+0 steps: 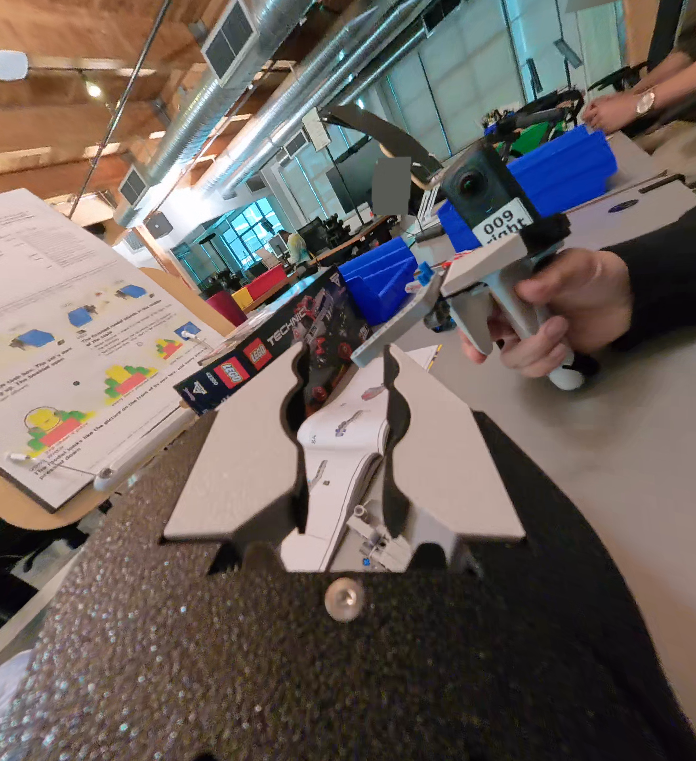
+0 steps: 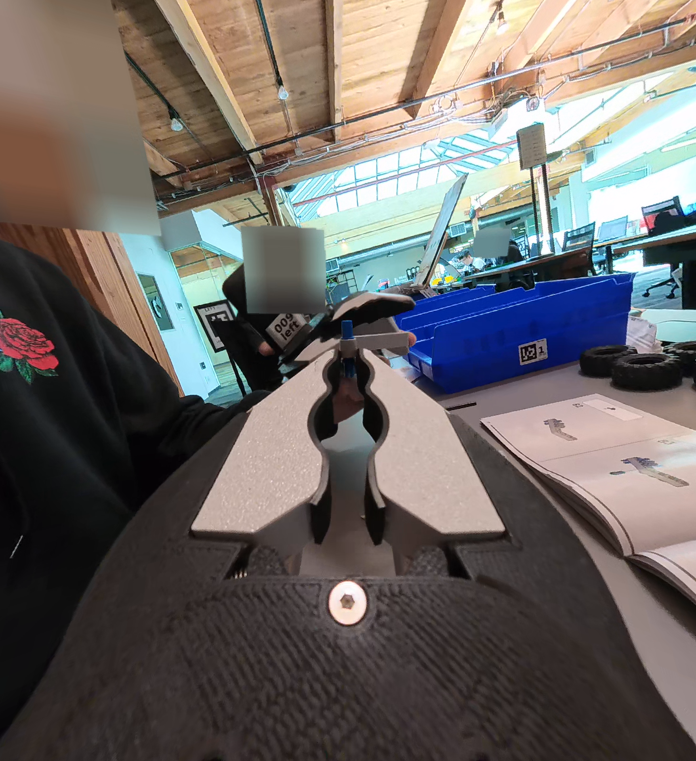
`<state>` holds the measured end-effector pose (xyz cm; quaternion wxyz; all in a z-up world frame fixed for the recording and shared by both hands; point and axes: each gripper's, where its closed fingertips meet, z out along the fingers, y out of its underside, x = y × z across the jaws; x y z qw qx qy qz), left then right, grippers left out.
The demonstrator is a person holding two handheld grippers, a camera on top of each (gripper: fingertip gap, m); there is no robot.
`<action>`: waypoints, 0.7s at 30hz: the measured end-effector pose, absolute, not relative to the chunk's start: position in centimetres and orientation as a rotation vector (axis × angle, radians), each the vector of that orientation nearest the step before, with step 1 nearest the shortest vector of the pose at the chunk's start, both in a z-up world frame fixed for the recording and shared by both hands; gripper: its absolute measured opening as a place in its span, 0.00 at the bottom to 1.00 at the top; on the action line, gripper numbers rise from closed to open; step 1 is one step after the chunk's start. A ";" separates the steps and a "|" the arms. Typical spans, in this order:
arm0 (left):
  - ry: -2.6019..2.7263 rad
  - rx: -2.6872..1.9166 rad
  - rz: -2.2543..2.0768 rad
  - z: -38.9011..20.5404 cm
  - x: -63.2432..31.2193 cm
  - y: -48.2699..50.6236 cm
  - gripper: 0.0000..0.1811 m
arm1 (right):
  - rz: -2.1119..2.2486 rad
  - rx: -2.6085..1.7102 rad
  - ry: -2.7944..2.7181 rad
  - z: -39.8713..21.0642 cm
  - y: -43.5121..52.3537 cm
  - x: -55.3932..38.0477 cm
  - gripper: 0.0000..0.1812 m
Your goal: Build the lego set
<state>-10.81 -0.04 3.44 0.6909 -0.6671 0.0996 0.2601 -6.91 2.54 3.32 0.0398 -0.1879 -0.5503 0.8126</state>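
Observation:
My right gripper [image 2: 348, 354] is shut on a small blue pin [image 2: 348, 364] that stands upright between its tips. The pin passes through one end of a grey Technic beam [image 2: 381, 339]. In the left wrist view the beam [image 1: 395, 325] slants from the right gripper [image 1: 441, 280], held in a hand, down to my left gripper [image 1: 348, 350]. The left jaws stand apart. The beam's near end lies by the right fingertip and the left finger is clear of it. The left gripper [image 2: 383, 325] also shows just beyond the beam in the right wrist view.
An open instruction booklet [image 2: 626, 473] lies on the grey table [image 1: 585, 453], with a grey Lego part [image 1: 373, 535] beside it. Also here are a Lego box [image 1: 280, 358], blue bins [image 2: 515, 329], black tyres [image 2: 646, 366] and a propped instruction board [image 1: 70, 350]. Another person's hands [image 1: 626, 107] are at the far end. Left tips to right tips: about 5 cm.

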 end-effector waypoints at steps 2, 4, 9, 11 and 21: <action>0.297 -1.499 0.661 3.8 -10.2 -0.2 0.20 | 2.477 -0.605 -1.701 3.0 2.5 -7.1 0.03; 0.417 -1.548 0.772 3.6 -9.3 0.4 0.20 | 2.506 -0.622 -1.702 3.0 2.5 -7.1 0.03; 0.645 -1.632 1.181 2.5 -8.9 1.7 0.13 | 2.587 -0.641 -1.719 3.1 1.9 -6.6 0.03; 0.704 -1.634 1.359 2.2 -9.5 1.7 0.03 | 2.571 -0.636 -1.740 2.9 1.5 -6.4 0.03; 0.577 -1.640 1.149 1.9 -9.5 1.8 0.02 | 2.608 -0.700 -1.612 3.3 3.1 -6.5 0.01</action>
